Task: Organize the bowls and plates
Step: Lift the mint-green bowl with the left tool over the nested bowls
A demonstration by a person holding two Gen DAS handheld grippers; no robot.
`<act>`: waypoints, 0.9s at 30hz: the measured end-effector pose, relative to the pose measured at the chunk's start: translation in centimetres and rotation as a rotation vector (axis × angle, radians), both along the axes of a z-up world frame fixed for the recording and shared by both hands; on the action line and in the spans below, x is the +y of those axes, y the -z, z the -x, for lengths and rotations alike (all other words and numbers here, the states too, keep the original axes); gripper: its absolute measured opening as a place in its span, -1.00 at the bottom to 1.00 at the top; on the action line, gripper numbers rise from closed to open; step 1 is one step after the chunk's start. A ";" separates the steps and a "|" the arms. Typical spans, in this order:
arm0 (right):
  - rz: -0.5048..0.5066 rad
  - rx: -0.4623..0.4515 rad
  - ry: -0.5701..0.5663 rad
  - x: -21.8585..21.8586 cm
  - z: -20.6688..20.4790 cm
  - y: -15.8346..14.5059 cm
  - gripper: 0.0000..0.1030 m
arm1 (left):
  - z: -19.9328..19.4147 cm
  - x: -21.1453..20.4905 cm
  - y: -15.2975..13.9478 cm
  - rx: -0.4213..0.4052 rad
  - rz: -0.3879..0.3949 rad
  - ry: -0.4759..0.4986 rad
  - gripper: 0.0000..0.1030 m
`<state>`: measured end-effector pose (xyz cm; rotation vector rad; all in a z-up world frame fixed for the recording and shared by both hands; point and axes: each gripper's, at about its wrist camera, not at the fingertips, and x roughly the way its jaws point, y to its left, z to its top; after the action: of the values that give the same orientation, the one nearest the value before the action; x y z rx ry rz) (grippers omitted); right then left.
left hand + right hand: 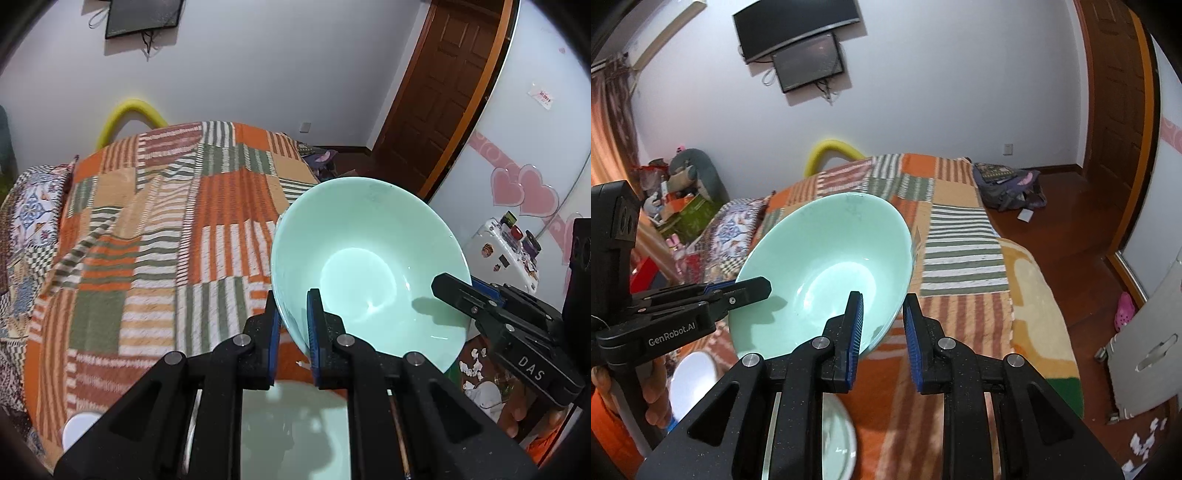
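A mint-green bowl (369, 258) (827, 266) hangs tilted above the bed, gripped on two opposite sides. My left gripper (293, 332) is shut on its near rim, one blue pad inside the bowl and one outside. In the right wrist view that left gripper (753, 288) pinches the bowl's left rim. My right gripper (882, 328) is shut on the bowl's near right rim; in the left wrist view the right gripper (452, 291) clamps the far right rim. Under the bowl lies a pale plate (291, 432) (838, 439), and a white bowl (690, 384) (79, 428) sits to its left.
The dishes lie on a bed under an orange, green and white patchwork blanket (166, 240) (960, 236). A backpack (1008, 184) lies on the wooden floor beyond it. A white board (1145, 350) leans at the right. A white suitcase (495, 251) stands by the wardrobe.
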<state>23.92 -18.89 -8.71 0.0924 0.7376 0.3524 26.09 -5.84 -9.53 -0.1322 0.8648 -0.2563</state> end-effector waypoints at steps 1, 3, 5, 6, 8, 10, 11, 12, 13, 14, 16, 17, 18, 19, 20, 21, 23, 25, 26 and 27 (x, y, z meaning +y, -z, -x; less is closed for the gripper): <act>-0.001 -0.002 -0.007 0.3 0.4 -0.1 -0.61 | 0.7 0.4 -0.3 -0.004 0.000 -0.003 -0.76; -0.006 -0.007 -0.024 1.0 1.2 -0.2 -0.61 | 2.3 1.3 -0.8 -0.014 -0.001 -0.013 -0.75; -0.010 -0.011 -0.039 1.7 2.0 -0.3 -0.61 | 3.8 2.2 -1.1 -0.024 -0.008 -0.026 -0.75; -0.011 -0.014 -0.050 2.2 2.3 -0.3 -0.61 | 4.4 2.6 -1.2 -0.028 -0.012 -0.031 -0.75; -0.011 -0.017 -0.065 3.0 3.1 -0.2 -0.61 | 5.7 3.5 -1.3 -0.037 -0.023 -0.045 -0.75; -0.014 -0.018 -0.084 4.0 3.6 0.0 -0.61 | 7.2 4.6 -1.4 -0.042 -0.030 -0.064 -0.75; -0.016 -0.018 -0.095 4.5 3.9 0.0 -0.61 | 7.7 5.2 -1.4 -0.042 -0.030 -0.073 -0.75; -0.019 -0.018 -0.106 4.8 4.3 0.1 -0.61 | 8.5 5.9 -1.4 -0.041 -0.029 -0.085 -0.75; -0.022 -0.016 -0.119 5.4 4.4 0.3 -0.61 | 9.1 6.4 -1.3 -0.039 -0.028 -0.097 -0.75; -0.025 -0.015 -0.131 5.9 4.7 0.4 -0.61 | 9.7 7.0 -1.3 -0.036 -0.025 -0.109 -0.75; -0.028 -0.011 -0.160 7.2 5.0 0.7 -0.61 | 11.0 8.4 -1.1 -0.031 -0.022 -0.138 -0.75; -0.028 -0.009 -0.176 7.8 5.1 0.8 -0.61 | 11.7 9.0 -1.1 -0.029 -0.022 -0.152 -0.75; -0.028 -0.007 -0.192 8.5 5.4 1.0 -0.61 | 12.1 9.6 -1.0 -0.028 -0.024 -0.163 -0.75; -0.028 -0.005 -0.203 8.9 5.7 1.1 -0.61 | 12.7 10.2 -0.9 -0.028 -0.025 -0.177 -0.75; -0.028 -0.001 -0.224 9.8 5.7 1.3 -0.61 | 13.2 10.8 -0.9 -0.028 -0.027 -0.188 -0.75; -0.029 0.002 -0.238 10.4 5.8 1.5 -0.61 | 13.7 11.4 -0.8 -0.027 -0.032 -0.201 -0.75; -0.030 0.009 -0.264 11.5 6.3 1.8 -0.61 | 14.7 12.5 -0.6 -0.024 -0.041 -0.227 -0.75; -0.028 0.016 -0.292 12.7 6.6 2.2 -0.61 | 15.6 13.7 -0.4 -0.020 -0.052 -0.251 -0.75; -0.026 0.020 -0.308 13.4 6.8 2.4 -0.61 | 16.0 14.2 -0.3 -0.020 -0.058 -0.261 -0.75; -0.023 0.024 -0.323 14.1 6.9 2.6 -0.61 | 16.4 14.8 -0.2 -0.019 -0.064 -0.273 -0.75</act>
<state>17.06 -4.82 -11.32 -0.0012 0.7735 0.6688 9.66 8.99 -9.35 -0.1858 0.8252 0.0250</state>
